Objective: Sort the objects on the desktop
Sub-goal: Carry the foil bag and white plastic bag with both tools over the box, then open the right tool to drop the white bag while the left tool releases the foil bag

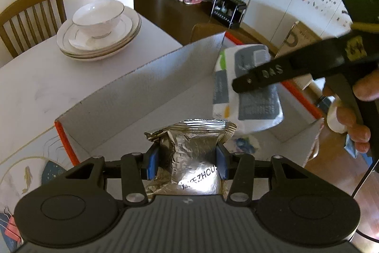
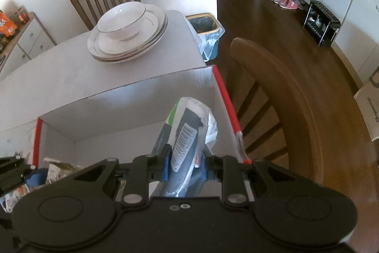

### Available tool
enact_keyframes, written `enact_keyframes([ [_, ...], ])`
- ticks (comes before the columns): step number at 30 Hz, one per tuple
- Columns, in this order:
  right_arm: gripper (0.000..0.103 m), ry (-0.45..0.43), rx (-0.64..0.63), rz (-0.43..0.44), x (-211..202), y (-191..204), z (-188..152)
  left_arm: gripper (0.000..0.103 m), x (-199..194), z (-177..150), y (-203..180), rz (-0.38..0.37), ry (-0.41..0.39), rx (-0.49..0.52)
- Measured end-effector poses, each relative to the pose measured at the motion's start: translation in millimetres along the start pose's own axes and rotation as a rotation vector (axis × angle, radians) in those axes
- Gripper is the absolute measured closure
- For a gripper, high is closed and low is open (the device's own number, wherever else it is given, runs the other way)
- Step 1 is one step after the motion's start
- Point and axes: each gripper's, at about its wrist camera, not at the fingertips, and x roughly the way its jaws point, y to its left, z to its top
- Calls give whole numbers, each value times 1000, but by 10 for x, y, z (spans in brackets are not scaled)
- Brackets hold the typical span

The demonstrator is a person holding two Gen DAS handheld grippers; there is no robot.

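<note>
Foil snack bag (image 1: 189,151) pinched in my left gripper (image 1: 188,164) jaws, tissue pack (image 2: 187,134) pinched in my right gripper (image 2: 186,164), both over the open cardboard box (image 1: 142,84) on the counter (image 1: 42,77): drop-off step, next I lower and release.

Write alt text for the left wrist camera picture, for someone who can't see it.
The left tongs grip a crinkled silver foil packet over an open white cardboard box with red edges, while the right tongs hold a white and grey plastic-wrapped tissue pack above it. Behind sits a white bowl on stacked white plates.
</note>
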Motion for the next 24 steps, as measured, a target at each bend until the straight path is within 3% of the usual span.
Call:
enact_keyframes([
  [5,79,35,-65,9,235,168,10,57,155,-71,19,3,49,-5],
  [24,77,87,-31,-5,648,180,17,56,461,-128,-18,-16,170,-22],
])
